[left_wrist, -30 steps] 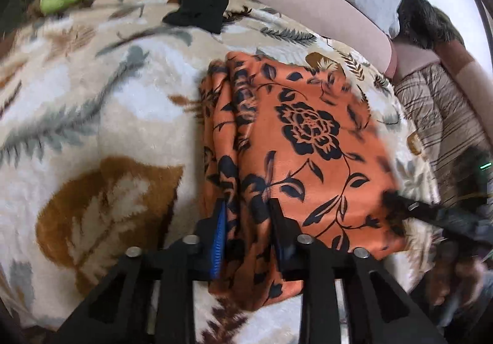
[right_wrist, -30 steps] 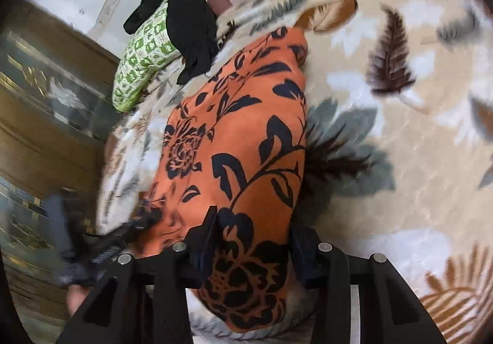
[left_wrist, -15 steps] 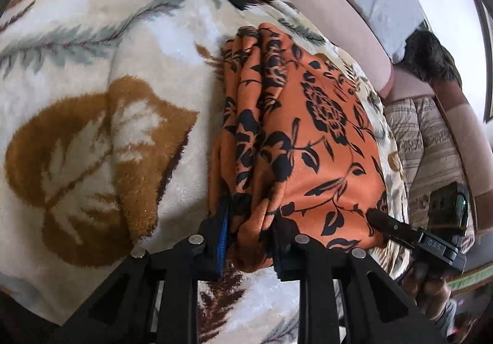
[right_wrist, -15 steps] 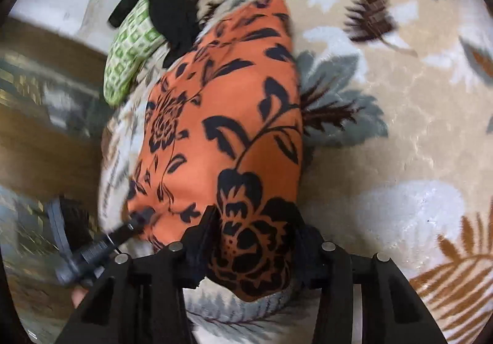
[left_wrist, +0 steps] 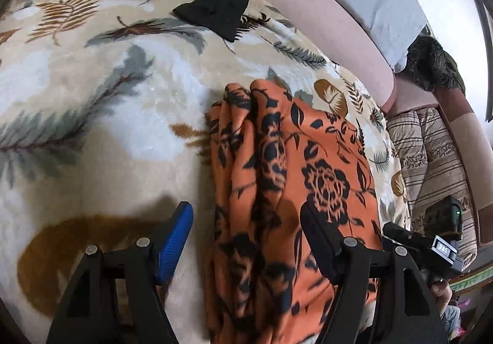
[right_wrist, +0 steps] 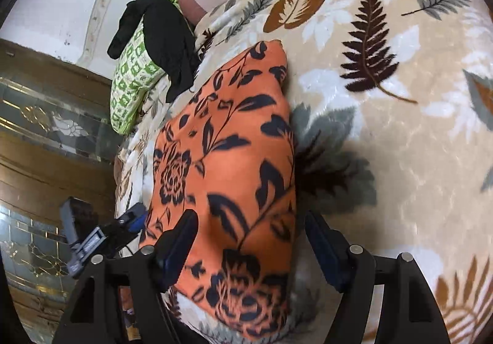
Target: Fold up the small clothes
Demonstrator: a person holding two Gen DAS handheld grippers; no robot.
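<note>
The folded orange floral garment [left_wrist: 292,190] is lying flat on the leaf-patterned blanket [left_wrist: 107,128]. The left gripper [left_wrist: 249,239] and the right gripper [right_wrist: 251,248] are both standing with jaws apart, having just been opening; the garment's near edge is sitting between each pair, unclamped. A black cloth [left_wrist: 225,2] is resting well beyond, against a green patterned pillow [right_wrist: 132,82].

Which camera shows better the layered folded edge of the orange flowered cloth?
The left wrist view. There the orange cloth shows its stacked folds along the left side, running away from the camera. The right wrist view shows mostly the smooth top of the cloth; the layered edge is hidden from it.
</note>
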